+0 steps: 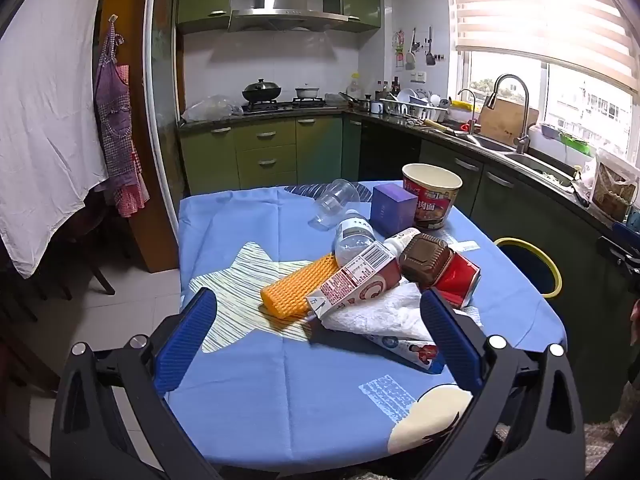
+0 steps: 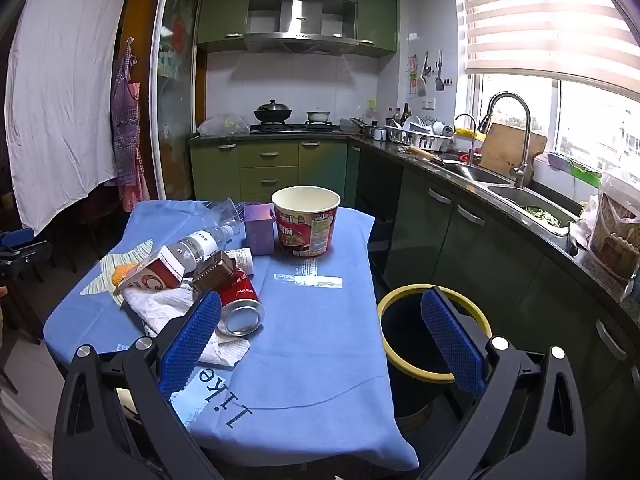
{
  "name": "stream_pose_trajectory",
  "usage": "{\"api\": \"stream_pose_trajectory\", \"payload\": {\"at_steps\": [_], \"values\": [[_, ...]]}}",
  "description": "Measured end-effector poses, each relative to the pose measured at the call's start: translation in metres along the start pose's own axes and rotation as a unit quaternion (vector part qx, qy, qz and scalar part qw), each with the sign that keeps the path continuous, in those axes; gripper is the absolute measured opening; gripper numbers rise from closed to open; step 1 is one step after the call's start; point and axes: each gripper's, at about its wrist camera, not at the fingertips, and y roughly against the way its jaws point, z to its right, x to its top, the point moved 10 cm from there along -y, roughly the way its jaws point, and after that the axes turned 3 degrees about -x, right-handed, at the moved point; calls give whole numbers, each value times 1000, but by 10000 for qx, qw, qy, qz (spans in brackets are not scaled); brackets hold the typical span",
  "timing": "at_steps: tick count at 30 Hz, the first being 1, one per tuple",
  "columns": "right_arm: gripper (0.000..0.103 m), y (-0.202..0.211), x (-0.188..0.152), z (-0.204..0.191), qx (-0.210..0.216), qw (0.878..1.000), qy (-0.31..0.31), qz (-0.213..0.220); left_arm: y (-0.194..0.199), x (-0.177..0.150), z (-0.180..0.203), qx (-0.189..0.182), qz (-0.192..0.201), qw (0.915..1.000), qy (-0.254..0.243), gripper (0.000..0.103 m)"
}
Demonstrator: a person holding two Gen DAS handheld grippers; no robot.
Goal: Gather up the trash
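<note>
Left gripper [image 1: 318,332] jaws spread wide, nothing held, hovering over blue tablecloth [image 1: 248,400]. Right gripper [image 2: 320,332] likewise gaping, empty. Trash heap ahead: milk carton [image 1: 352,280] on crumpled paper towel [image 1: 376,316], orange mesh roll [image 1: 296,288] beside, red can [image 2: 240,304] on side, plastic bottle [image 2: 192,246], noodle cup [image 2: 306,220] upright beyond. Yellow-rimmed bin [image 2: 400,364] on floor beside table.

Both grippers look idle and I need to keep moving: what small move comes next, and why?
Probably ease the open right gripper forward-left onto the red can: it lies nearest, on its side at the pile's edge, close to the yellow-rimmed bin.
</note>
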Motion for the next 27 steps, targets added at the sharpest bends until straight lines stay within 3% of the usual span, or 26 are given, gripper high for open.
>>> {"api": "stream_pose_trajectory", "payload": {"at_steps": [27], "values": [[99,-1,0,0,-2,10000,6,7,4,1,8,-118,-30,9999,-42,97]]}}
